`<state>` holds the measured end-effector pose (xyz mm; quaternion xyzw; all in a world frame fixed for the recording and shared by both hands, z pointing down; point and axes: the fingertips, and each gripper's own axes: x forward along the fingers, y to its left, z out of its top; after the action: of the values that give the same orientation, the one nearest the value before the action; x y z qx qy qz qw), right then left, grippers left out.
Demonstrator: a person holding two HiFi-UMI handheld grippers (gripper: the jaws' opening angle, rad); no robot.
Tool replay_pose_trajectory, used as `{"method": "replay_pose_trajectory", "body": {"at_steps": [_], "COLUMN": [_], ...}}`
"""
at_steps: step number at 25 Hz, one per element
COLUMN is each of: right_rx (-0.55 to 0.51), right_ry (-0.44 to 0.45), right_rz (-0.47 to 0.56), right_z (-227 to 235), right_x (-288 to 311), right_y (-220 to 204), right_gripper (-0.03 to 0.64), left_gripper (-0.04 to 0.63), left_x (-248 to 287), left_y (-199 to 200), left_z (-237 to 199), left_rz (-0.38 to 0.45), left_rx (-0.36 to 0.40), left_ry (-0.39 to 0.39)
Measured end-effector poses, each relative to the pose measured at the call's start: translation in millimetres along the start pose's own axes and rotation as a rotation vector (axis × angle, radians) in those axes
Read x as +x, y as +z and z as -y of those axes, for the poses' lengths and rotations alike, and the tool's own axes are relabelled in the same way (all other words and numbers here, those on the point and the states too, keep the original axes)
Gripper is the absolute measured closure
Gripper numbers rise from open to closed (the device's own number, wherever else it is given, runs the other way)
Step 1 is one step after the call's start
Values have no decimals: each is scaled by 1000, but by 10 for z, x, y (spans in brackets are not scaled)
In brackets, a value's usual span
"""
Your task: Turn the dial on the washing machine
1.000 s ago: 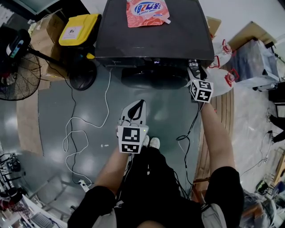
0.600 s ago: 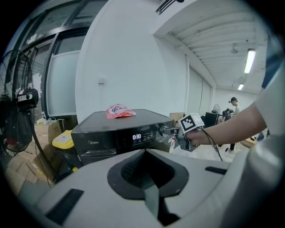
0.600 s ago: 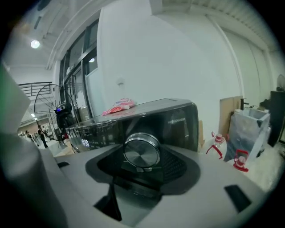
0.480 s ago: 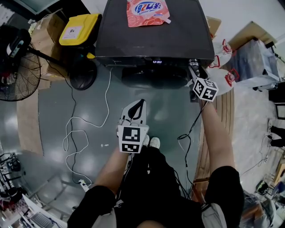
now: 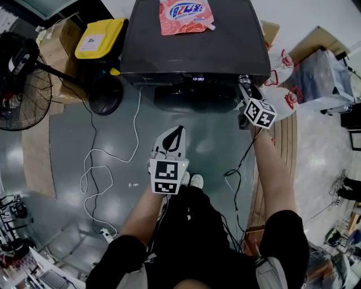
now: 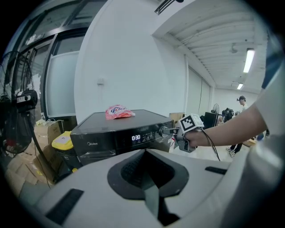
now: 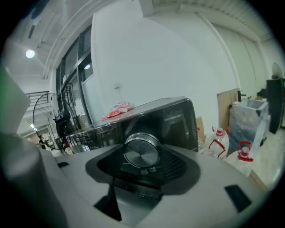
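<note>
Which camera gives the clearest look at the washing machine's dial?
The right gripper view: the dial sits large and face-on, held between the right claw's jaws. The left gripper view shows it small and side-on, with that claw on it. The head view catches only a sliver at the washing machine's front edge.

A pouch [image 5: 186, 16] lies on the washing machine [image 5: 197, 48]; a bin [image 5: 100, 38] stands at its left, bottles [image 7: 216, 142] at its right.

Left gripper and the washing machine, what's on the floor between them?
Nothing. In the head view, only bare floor separates the left gripper from the washing machine; a white cable lies off to its left.
</note>
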<state>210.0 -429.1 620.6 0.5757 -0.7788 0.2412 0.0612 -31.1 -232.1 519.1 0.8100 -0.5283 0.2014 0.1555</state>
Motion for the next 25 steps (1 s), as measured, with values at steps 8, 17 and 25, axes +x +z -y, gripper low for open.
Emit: {"method": "replay_pose_trajectory", "body": {"at_steps": [8, 17, 25], "right_rx": [292, 572, 598], "right_ry": [79, 128, 116], "right_rz": [56, 127, 145], "right_z": [38, 94, 95], "right_x": [-10, -12, -27], "right_y": [16, -26, -36], "right_gripper": [354, 353, 353], "left_gripper": [587, 586, 586], "left_x": [13, 47, 18], "left_y": [-24, -21, -12], "left_z": [0, 44, 13], "left_rz": [-8, -13, -11], "left_rx": [1, 8, 8], "left_ry": [0, -6, -4]}}
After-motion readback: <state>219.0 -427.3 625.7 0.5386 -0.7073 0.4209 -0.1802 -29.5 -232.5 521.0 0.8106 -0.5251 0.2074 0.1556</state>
